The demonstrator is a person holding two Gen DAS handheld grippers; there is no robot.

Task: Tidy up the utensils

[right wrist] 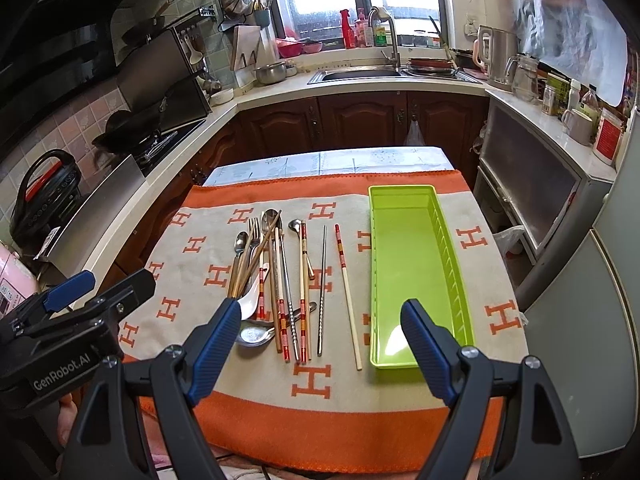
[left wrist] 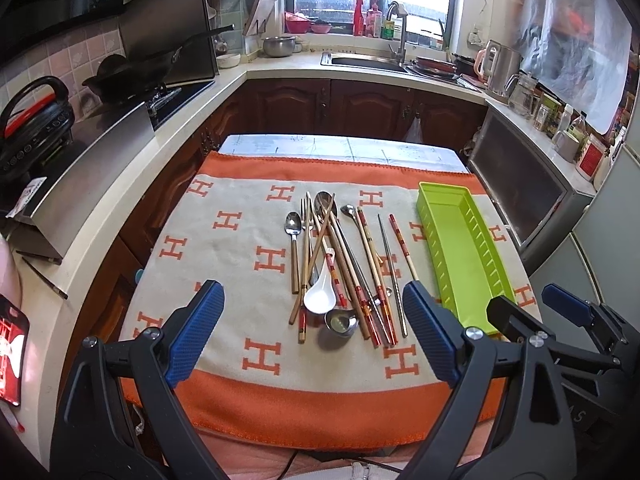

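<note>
The table (right wrist: 256, 412) is carrying a green tray (right wrist: 420, 276), lying empty at the right, and tangled utensils (right wrist: 276, 280) just left of it. Both the left gripper (left wrist: 312, 336) and right gripper (right wrist: 320, 344) are hovering wide open, holding nothing. Pinching one crossed chopstick is likely dragging neighbours along.

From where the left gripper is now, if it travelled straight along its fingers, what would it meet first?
Probably the utensil pile: the left gripper points down at the white spoon and steel ladle. Depth is uncertain.
</note>
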